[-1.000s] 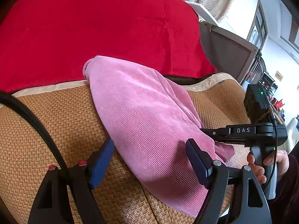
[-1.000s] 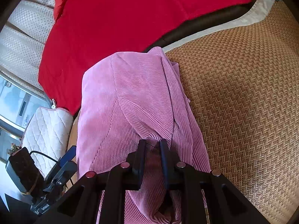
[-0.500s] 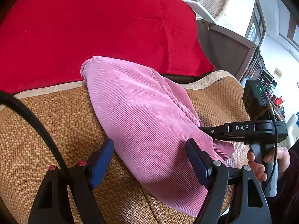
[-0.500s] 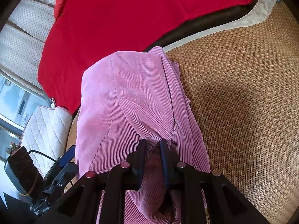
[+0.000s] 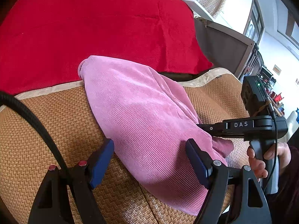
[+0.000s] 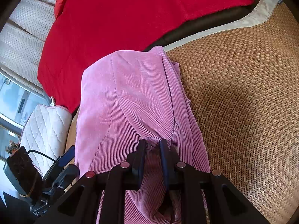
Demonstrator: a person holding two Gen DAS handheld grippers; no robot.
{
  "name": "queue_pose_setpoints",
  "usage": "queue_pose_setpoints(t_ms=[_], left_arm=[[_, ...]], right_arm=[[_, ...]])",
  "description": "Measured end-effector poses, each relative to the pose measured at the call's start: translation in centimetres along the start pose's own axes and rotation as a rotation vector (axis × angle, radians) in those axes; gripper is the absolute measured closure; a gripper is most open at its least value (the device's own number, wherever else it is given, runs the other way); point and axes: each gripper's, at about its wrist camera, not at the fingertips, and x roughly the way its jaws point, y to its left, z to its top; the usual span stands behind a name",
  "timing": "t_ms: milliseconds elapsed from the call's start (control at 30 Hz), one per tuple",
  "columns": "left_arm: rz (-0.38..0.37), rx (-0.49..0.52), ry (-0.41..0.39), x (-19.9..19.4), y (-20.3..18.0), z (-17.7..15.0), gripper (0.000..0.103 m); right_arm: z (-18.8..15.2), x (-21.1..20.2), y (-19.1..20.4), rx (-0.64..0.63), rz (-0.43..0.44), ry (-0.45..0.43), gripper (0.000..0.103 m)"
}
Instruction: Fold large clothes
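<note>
From the left wrist camera, the pink corduroy garment (image 5: 142,115) lies in a long, partly folded strip across the woven mat (image 5: 37,130) that covers the sofa seat, its far corner reaching the mat's back edge where the red blanket (image 5: 93,24) begins. The left tool (image 5: 149,160) hangs just above the near part of the cloth with its 2 blue pads (image 5: 101,160) spread wide; it holds nothing, and I judge it is not touching the fabric, though the angle makes that hard to confirm. Toward the mat's right side the right tool (image 5: 211,128) comes in level, its tip at the garment's raised edge, with the person's hand (image 5: 261,160) on the grip. From the right wrist camera, the right tool (image 6: 151,145) has its 2 fingers drawn almost together on a bunched ridge of the pink corduroy garment (image 6: 134,93), which runs away from it toward the mat's back edge; the woven mat (image 6: 243,102) lies bare to the right. The step in hand looks like a lengthwise fold, with 1 side pinched and lifted and the other side not yet taken. The next move likely calls for the left tool to come down and close on the near edge, so both ends can be carried over together without the heavy corduroy sagging or skewing the crease.
</note>
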Motion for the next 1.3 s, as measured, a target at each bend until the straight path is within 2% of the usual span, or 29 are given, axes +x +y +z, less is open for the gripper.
queue_pose_setpoints(t_ms=[200, 267, 333, 433, 600, 767, 967, 1133, 1267, 1300], left_arm=[[-0.015, -0.01, 0.012, 0.0, 0.5, 0.0, 0.024], [-0.019, -0.02, 0.014, -0.2, 0.9, 0.0, 0.024], [-0.025, -0.034, 0.016, -0.3, 1.3, 0.1, 0.024], [-0.025, -0.049, 0.019, -0.5, 1.9, 0.1, 0.024], [-0.048, -0.081, 0.035, -0.4, 2.8, 0.0, 0.024], [-0.082, -0.111, 0.06, -0.2, 3.4, -0.2, 0.023], [-0.118, -0.138, 0.085, 0.1, 3.9, -0.3, 0.022], [-0.188, -0.136, 0.108, 0.6, 3.3, -0.6, 0.022], [-0.178, -0.083, 0.077, 0.6, 2.5, -0.5, 0.022], [-0.182, -0.084, 0.065, 0.6, 2.5, -0.4, 0.022]], right_arm=[[1.1, -1.2, 0.2, -0.007, 0.003, 0.028, 0.082], [1.5, -2.2, -0.1, 0.006, 0.002, 0.024, 0.068], [1.9, -3.5, -0.5, 0.021, 0.034, -0.009, 0.034], [2.1, -5.2, -0.8, -0.025, 0.006, -0.08, 0.033], [2.0, -4.4, -2.8, 0.001, -0.028, -0.034, 0.033], [1.6, -2.9, -3.9, 0.048, 0.067, -0.015, 0.033], [1.4, -1.4, -3.5, 0.07, 0.099, 0.02, 0.033], [-0.1, -0.2, -1.9, 0.079, 0.106, 0.027, 0.033], [-0.5, 0.8, -0.7, 0.12, 0.126, 0.05, 0.033], [-0.6, 1.0, -0.3, 0.122, 0.13, 0.052, 0.038]])
